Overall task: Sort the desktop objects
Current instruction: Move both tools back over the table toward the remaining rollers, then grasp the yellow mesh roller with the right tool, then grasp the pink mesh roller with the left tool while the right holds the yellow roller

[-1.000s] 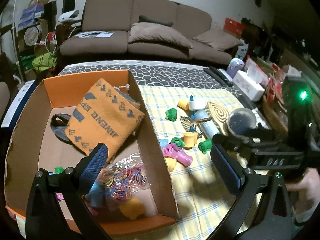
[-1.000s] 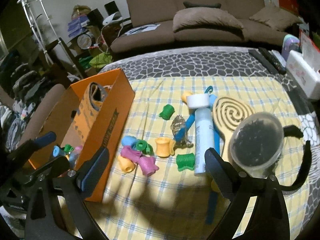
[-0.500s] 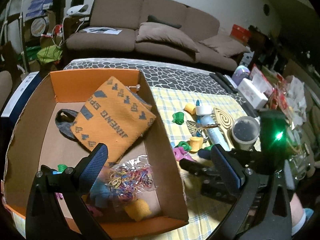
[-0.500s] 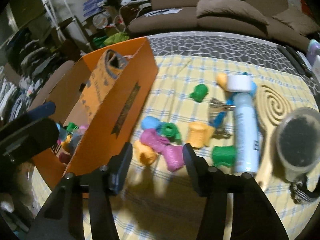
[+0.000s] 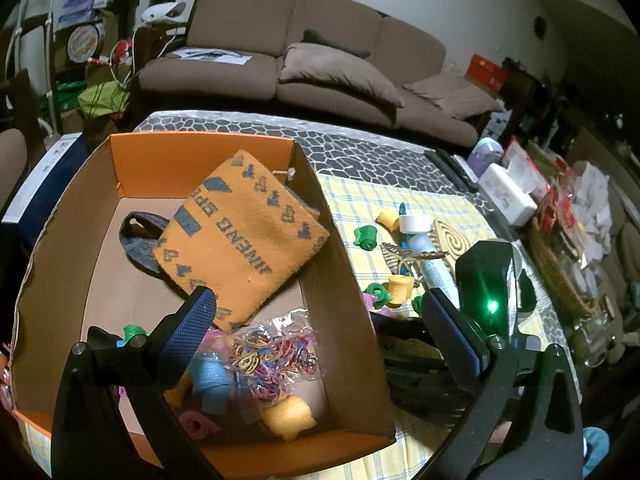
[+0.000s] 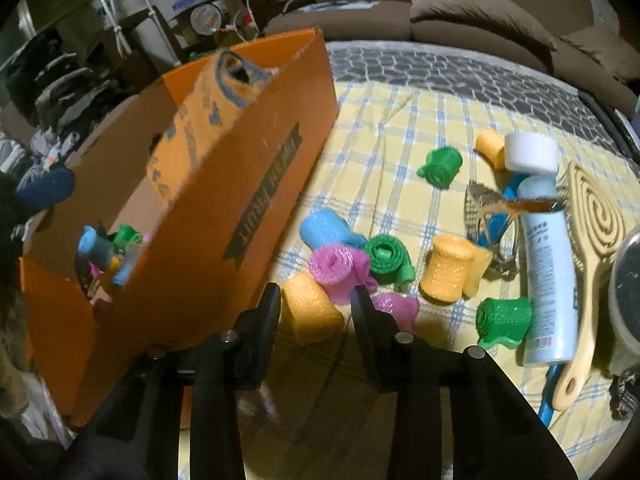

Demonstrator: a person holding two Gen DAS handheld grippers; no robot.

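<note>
- Orange cardboard box (image 5: pixel 344 280) on the yellow checked cloth (image 6: pixel 400 128) of the table; near edge cut off by the left tool's arms, far wall blocking part of its contents in the right wrist view.
- In the box: orange knitted cloth (image 5: pixel 244 236) leaning on the right wall, covering most of a grey item under it, kind unclear.
- Bag of rubber bands (image 5: pixel 272 352) at the box's near end, with blue, yellow and pink foam rollers partly hidden behind the left tool (image 5: pixel 316 332).
- Left tool spread wide over the box, nothing between the fingers.
- Right tool (image 6: pixel 316 300) low over the cloth beside the box; jaws just been closing, now narrow around a yellow foam roller (image 6: pixel 312 312); pad contact too hard to make out.
- Crowded close around it: pink roller (image 6: pixel 340 268), green roller (image 6: pixel 388 256), blue roller (image 6: pixel 328 232).
- Further right: pale blue bottle (image 6: pixel 548 272), wooden spiral brush (image 6: pixel 588 248), round container cut off at the edge.
</note>
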